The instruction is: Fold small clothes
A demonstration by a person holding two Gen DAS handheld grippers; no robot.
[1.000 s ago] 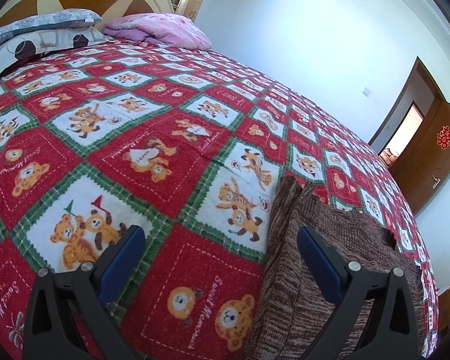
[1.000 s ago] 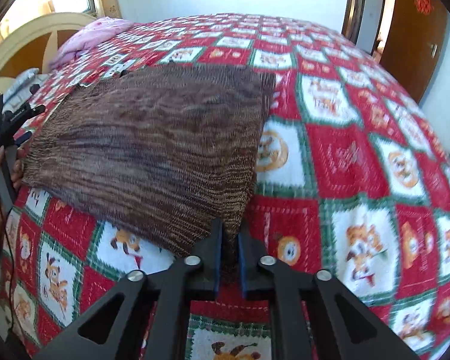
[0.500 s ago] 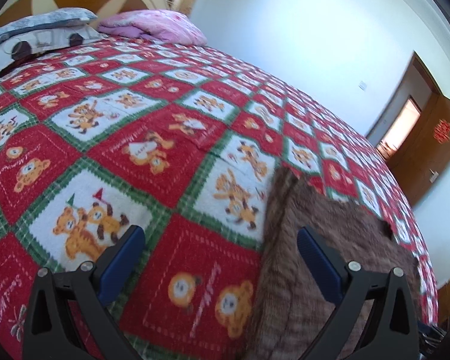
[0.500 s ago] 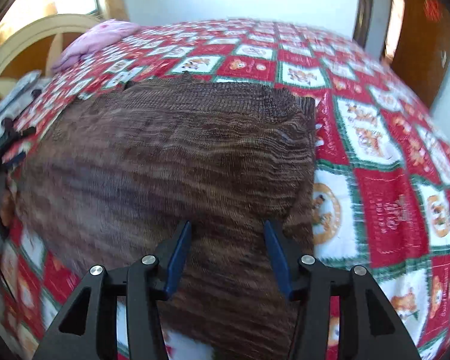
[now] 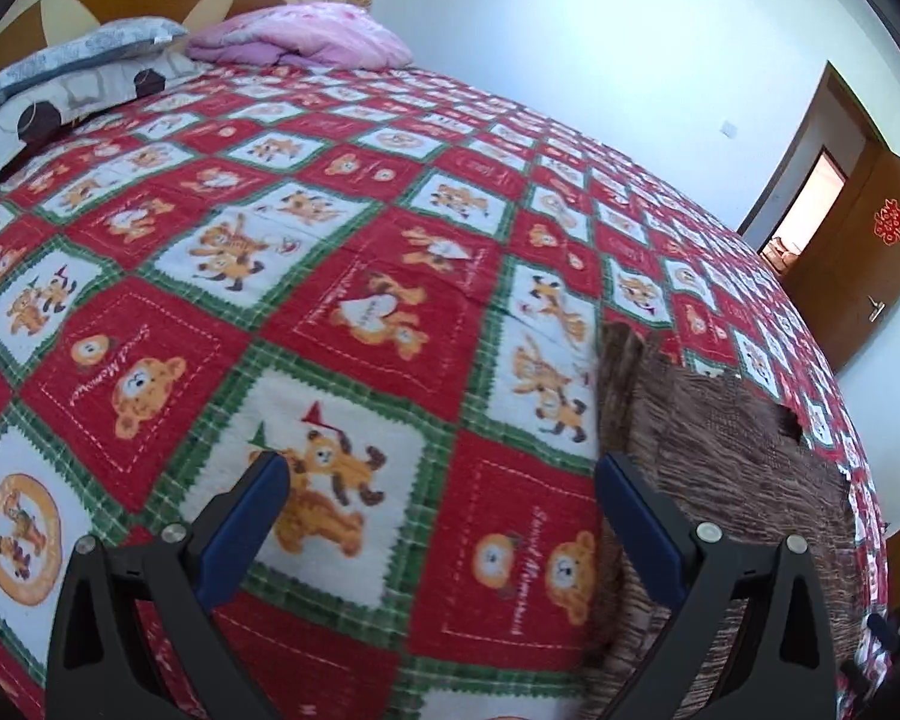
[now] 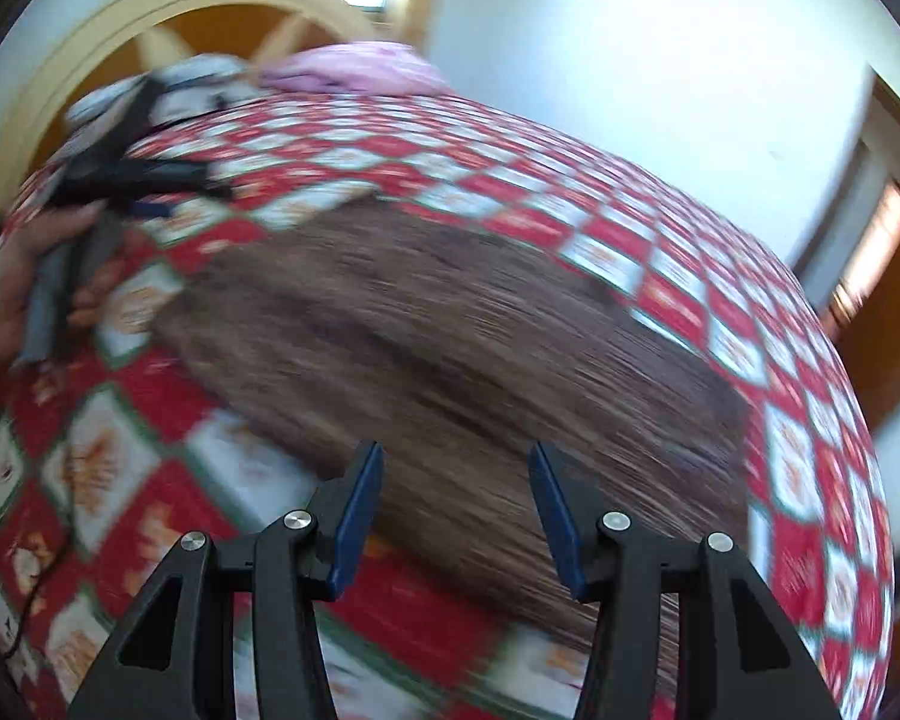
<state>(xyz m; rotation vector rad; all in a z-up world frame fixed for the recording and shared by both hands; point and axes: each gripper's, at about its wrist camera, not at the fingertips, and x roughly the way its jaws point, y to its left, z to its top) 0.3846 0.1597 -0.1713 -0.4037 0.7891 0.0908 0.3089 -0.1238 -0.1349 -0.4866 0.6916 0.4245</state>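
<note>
Right now I read this as the gap between two folds: the brown ribbed knit garment [image 6: 450,348] lies flat on the red-and-white bear-print quilt [image 5: 390,276] covering the bed, filling the middle of the right wrist frame and sitting at the lower right of the left wrist frame, and neither gripper has hold of it. My right gripper [image 6: 455,516] has its jaws apart with only air between them, hanging above the near edge of the knit. My left gripper [image 5: 438,516] has its jaws spread wide over bare quilt, its right finger just beside the garment's left edge. In the upper left of the right wrist frame I can see the hand [image 6: 24,294] that carries the left gripper.

A second ago my right jaws were pinched together on the garment's near corner; they have let go since, and the view has swung across the cloth, hence the blur. My left view has barely shifted.

Next, I judge, I need a fresh edge or corner to pinch and carry over for the next fold
</note>
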